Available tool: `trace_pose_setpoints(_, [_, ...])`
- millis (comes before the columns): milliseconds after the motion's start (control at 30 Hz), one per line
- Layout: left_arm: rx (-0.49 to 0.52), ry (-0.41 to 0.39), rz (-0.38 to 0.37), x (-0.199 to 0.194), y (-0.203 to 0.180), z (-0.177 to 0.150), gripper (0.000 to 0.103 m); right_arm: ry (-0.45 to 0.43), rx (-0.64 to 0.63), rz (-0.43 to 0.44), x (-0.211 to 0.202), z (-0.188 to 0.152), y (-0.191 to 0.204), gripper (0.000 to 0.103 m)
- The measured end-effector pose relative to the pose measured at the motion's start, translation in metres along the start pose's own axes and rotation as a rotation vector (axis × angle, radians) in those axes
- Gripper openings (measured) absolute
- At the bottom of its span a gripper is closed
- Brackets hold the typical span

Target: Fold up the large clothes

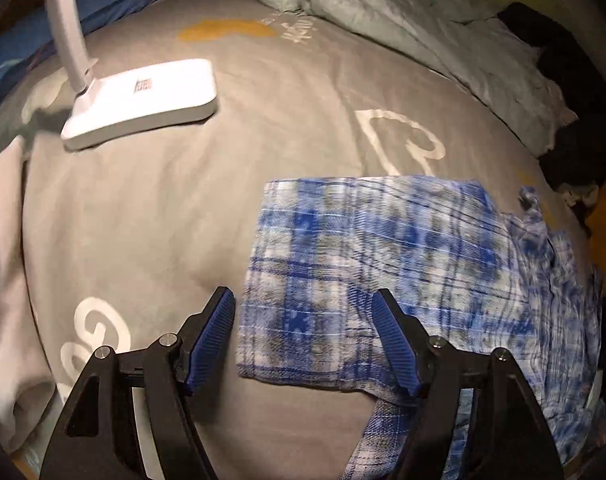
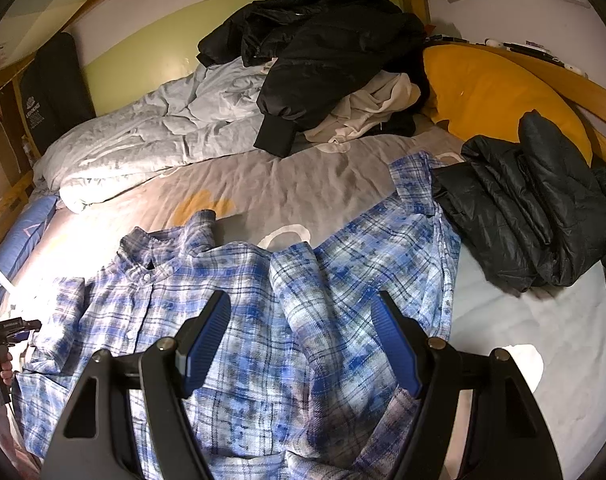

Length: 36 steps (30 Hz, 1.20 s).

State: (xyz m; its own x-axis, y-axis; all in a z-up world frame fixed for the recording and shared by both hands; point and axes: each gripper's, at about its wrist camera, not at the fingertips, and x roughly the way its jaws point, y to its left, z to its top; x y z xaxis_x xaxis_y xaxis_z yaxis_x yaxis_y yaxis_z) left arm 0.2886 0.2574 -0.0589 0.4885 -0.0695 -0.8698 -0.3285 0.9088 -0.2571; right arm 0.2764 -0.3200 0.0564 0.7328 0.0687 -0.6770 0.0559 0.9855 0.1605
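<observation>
A blue and white plaid shirt (image 2: 239,320) lies spread on the grey bed sheet (image 2: 323,188), collar to the left, one sleeve folded across its middle. In the left wrist view the shirt (image 1: 375,264) shows a flat folded edge at right of centre. My left gripper (image 1: 303,300) is open and empty, hovering over the shirt's left edge. It also shows at the far left of the right wrist view (image 2: 3,332), held in a hand. My right gripper (image 2: 301,304) is open and empty above the shirt's middle.
A white desk lamp (image 1: 143,100) stands on the sheet at the left. A rumpled light duvet (image 2: 151,136), a black jacket pile (image 2: 323,52), a yellow pillow (image 2: 499,92) and a dark puffer jacket (image 2: 535,204) ring the far and right sides.
</observation>
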Motion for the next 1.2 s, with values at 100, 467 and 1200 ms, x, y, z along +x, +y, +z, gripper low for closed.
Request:
trace_pose_setpoints(100, [0.049,0.002,-0.006,0.003,-0.011,-0.001,0.033,0.003,0.005,0.002,0.0,0.0,0.0,0.071])
trace_pose_setpoints(467, [0.182,-0.326,-0.151,-0.09,-0.083,-0.01,0.008,0.005,0.003,0.004,0.001,0.0,0.0,0.071])
trace_pose_setpoints(1200, [0.631,-0.107,-0.454,-0.079,-0.25,-0.135,0.008,0.002,-0.127,0.106,-0.001,-0.021,0.052,0.07])
